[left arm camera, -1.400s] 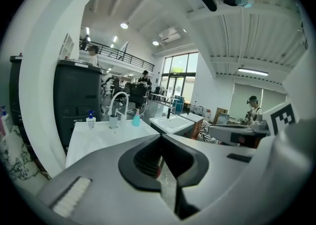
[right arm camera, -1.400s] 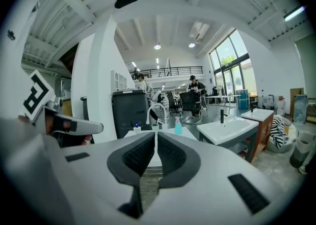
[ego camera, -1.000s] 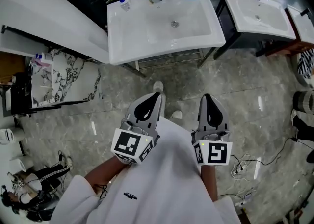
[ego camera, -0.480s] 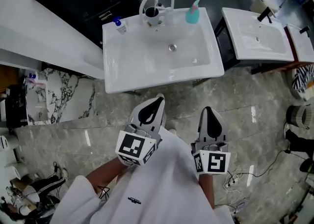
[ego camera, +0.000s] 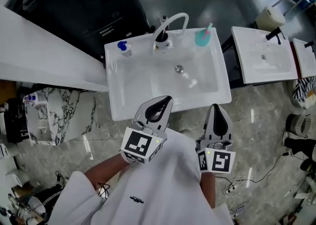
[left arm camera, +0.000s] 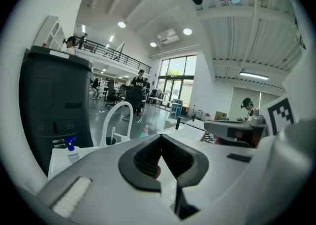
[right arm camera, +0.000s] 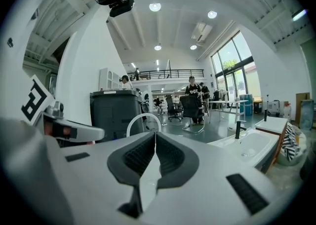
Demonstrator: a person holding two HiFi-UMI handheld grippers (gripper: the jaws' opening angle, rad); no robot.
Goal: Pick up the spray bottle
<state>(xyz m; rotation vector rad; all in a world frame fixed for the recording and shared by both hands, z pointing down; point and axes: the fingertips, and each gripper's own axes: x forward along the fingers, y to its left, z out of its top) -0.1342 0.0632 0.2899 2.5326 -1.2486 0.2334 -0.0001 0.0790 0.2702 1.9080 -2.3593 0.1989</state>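
Spray bottle [ego camera: 123, 48], blue top, upright at back-left corner of sink [ego camera: 143, 83], eleven o'clock from left gripper [ego camera: 166, 101]. Both grippers pinched closed and empty at sink's near edge, right gripper [ego camera: 217, 107] at three o'clock. Likely best: spread left jaws early, approach level, clamp body below trigger, clear of faucet [ego camera: 170, 23].

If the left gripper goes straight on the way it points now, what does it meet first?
Probably the white sink, around its basin; the teal bottle stands further along that line. Height is hard to judge.
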